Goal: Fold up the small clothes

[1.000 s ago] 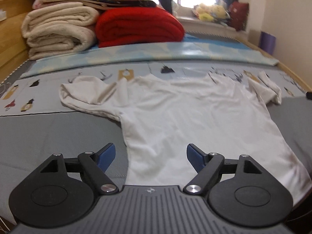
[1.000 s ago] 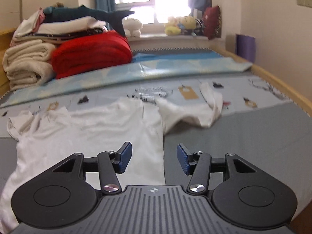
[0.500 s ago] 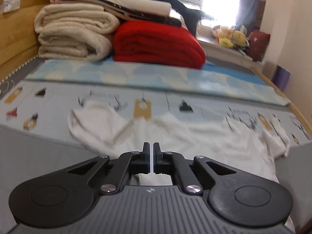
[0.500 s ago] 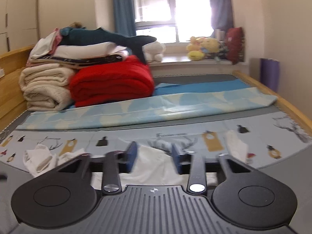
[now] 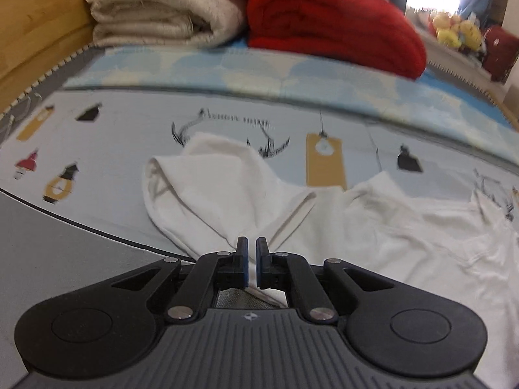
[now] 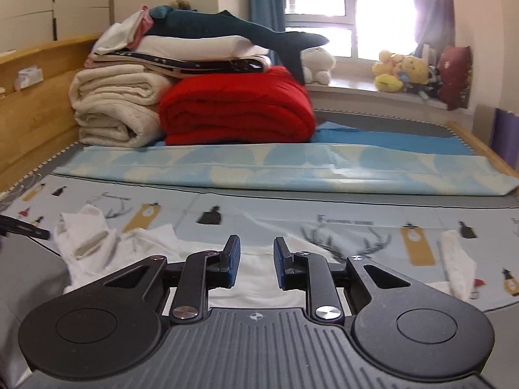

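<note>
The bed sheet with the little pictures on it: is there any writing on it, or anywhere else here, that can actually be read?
Caption above the antler drawing on the bed sheet, right wrist view: a line of capitals starting with a large "E"; the rest is too small to read.
Caption above the antlers near the white T-shirt, left wrist view: blurred, unreadable.
Yellow tag prints: no legible text.
Nothing else carries readable words or numbers.

Wooden bed frame point(image 6: 39, 110) at left. Bed surface: grey mat point(image 6: 373, 204) with printed figures, pale blue patterned sheet point(image 6: 292, 168) behind. Cream walls point(image 6: 480, 6). Window point(image 6: 350, 9) at back, strong daylight, blue curtains point(image 6: 262, 6) either side. Sill point(image 6: 373, 92) carries plush toys point(image 6: 399, 69). Folded blankets point(image 6: 233, 110) stacked against frame
</note>
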A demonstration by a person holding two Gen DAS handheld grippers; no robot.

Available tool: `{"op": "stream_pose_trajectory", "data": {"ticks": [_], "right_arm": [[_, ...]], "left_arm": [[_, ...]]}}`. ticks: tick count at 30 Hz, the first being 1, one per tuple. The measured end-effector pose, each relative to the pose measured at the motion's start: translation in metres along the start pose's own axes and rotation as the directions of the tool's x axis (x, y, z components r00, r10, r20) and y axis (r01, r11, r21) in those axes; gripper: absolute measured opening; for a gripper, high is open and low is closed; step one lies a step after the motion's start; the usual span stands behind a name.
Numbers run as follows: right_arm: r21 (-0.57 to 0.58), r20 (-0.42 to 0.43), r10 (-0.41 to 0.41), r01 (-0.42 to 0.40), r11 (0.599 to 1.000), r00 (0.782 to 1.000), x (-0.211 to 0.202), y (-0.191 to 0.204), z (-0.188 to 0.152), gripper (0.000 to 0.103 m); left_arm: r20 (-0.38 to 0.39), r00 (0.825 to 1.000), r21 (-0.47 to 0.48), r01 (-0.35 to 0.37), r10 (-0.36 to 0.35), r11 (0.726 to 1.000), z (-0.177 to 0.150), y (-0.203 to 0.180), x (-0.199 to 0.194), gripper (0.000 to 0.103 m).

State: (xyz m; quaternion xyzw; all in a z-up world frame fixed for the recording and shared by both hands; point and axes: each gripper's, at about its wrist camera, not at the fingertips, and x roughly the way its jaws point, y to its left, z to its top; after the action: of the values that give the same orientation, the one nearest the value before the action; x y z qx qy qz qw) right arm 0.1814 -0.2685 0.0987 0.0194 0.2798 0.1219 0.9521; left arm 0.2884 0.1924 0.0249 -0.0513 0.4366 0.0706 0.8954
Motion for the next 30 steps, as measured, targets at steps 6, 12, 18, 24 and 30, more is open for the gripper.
{"op": "stream_pose_trajectory", "data": {"ticks": [6, 12, 18, 24, 30], "right_arm": [[0.011, -0.044, 0.025, -0.025, 1.000, 0.999, 0.029, 0.007, 0.008, 0.025], [0.003, -0.073, 0.036, -0.035, 0.999, 0.997, 0.050, 0.015, 0.012, 0.025], [-0.011, -0.099, 0.029, -0.030, 0.999, 0.995, 0.060, 0.014, 0.010, 0.026], [0.078, -0.139, 0.061, -0.050, 0.996, 0.988, 0.066, 0.004, 0.008, 0.026], [0.188, -0.196, 0.150, -0.113, 0.976, 0.969, 0.072, -0.001, 0.005, 0.034]], "left_arm": [[-0.096, 0.995, 0.029, 0.024, -0.021, 0.999, 0.002, -0.017, 0.047, 0.049], [-0.114, 0.993, 0.143, -0.009, 0.025, 0.990, -0.002, -0.035, 0.078, 0.050], [-0.122, 0.990, 0.155, -0.047, 0.066, 0.987, 0.004, -0.031, 0.085, 0.003], [-0.048, 0.997, -0.113, 0.055, -0.060, 0.992, 0.028, -0.007, 0.027, 0.003], [-0.081, 0.928, -0.151, 0.349, -0.364, 0.925, 0.010, -0.060, -0.046, 0.003]]}}
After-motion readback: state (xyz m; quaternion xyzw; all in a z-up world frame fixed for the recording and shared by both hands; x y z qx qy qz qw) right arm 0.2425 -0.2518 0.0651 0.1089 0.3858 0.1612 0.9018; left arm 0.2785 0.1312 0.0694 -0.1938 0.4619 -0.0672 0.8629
